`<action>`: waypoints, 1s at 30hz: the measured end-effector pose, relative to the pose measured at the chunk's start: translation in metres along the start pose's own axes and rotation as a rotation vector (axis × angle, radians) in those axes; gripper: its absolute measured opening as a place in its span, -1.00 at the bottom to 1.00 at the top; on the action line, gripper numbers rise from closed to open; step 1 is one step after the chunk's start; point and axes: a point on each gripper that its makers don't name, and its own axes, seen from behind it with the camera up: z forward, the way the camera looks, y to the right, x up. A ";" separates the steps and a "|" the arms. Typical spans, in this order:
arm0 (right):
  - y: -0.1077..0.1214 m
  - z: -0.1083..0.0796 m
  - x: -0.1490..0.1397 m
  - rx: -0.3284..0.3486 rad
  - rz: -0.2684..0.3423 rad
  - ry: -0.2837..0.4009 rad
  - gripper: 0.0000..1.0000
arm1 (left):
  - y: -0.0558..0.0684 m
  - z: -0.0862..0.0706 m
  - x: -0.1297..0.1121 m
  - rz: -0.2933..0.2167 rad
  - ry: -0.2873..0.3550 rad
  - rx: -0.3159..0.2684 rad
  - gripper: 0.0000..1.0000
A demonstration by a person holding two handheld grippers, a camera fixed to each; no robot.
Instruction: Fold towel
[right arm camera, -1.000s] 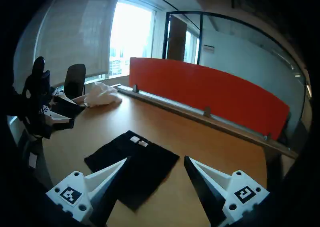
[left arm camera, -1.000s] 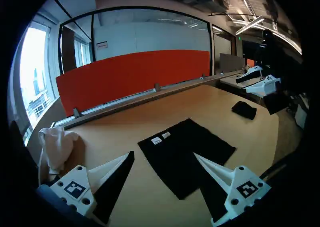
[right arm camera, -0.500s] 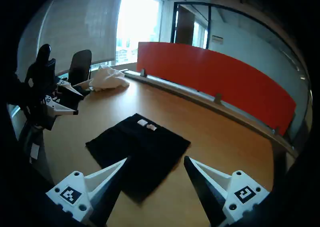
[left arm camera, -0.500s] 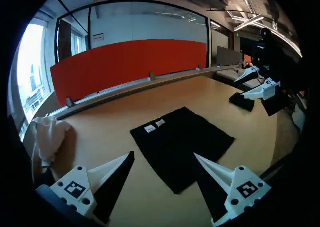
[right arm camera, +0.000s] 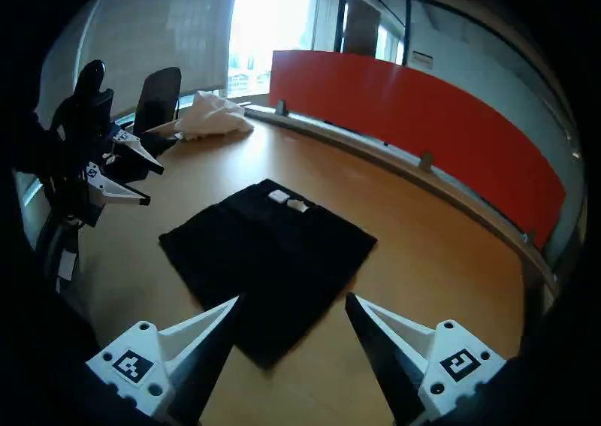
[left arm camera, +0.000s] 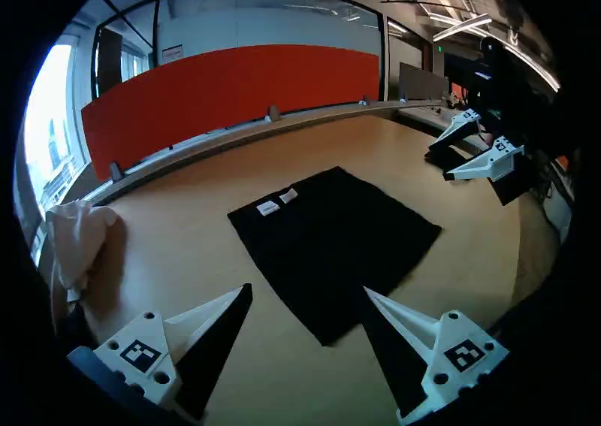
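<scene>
We see the black towel (left arm camera: pixel 334 242) lying flat and spread out in the middle of the wooden surface (left arm camera: pixel 173 253). It sits cornerwise to us. In the left gripper view one corner points near, toward the left gripper (left arm camera: pixel 306 288), and the opposite corner points far, toward the orange divider (left arm camera: pixel 225 95). Its sides look close to even, so we cannot tell which way its long axis runs. Two small white tags (left arm camera: pixel 272 202) sit on its far left edge. The left gripper's fingers are spread wide with nothing between them, one tip over the towel's near corner. In its own view, the right gripper (right arm camera: pixel 293 297) also has its fingers spread and empty, just short of the towel's near corner. A crumpled white cloth (left arm camera: pixel 71 234) lies at the left edge of the surface, well apart from the towel.
</scene>
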 end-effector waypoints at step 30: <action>-0.023 0.032 -0.085 0.067 -0.013 -0.158 1.00 | 0.024 0.042 -0.071 0.021 -0.184 -0.073 0.97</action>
